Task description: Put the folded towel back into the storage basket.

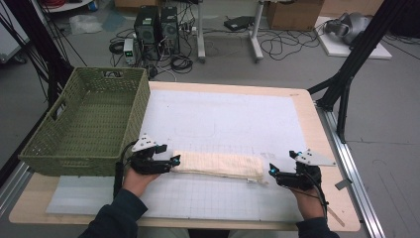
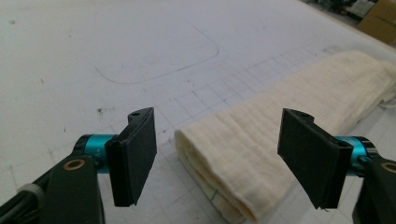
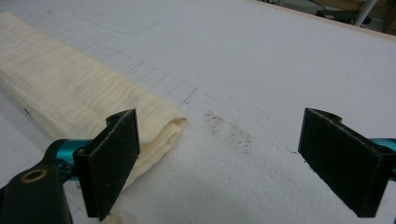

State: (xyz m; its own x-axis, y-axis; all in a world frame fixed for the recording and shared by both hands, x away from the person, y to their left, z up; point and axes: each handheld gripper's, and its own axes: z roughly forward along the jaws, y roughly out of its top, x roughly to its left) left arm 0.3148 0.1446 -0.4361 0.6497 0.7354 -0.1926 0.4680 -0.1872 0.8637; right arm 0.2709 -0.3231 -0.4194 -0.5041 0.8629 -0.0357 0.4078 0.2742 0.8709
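Both grippers are sitting low at the near part of the table [image 1: 307, 106], one at each end of the folded cream cloth [image 1: 218, 164] that is lying lengthwise across the white gridded mat [image 1: 223, 119]. The left gripper [image 1: 174, 161] is lining up on the cloth's left end, and in the left gripper view its fingers [image 2: 133, 156] are spread wide, the folded end [image 2: 210, 158] lying right between them, gripping nothing yet. The right gripper [image 1: 272, 171] is at the other end; its fingers [image 3: 112, 161] are also wide apart and empty, and the cloth's end [image 3: 163, 126] is lying beside the left-hand pad rather than centred in the gap.

To do this well, I judge the right gripper is needing to slide toward the cloth until all the layers are sitting between the pads, and both should be going low enough to catch the bottom layer against the mat before closing. Pinching only the top fold would likely let the stack fall open.

Both hands are coming in from the near edge, forearms angled inward, grippers pointing at each other along the cloth. The green woven basket [image 1: 84, 124] is standing empty at the left of the table.
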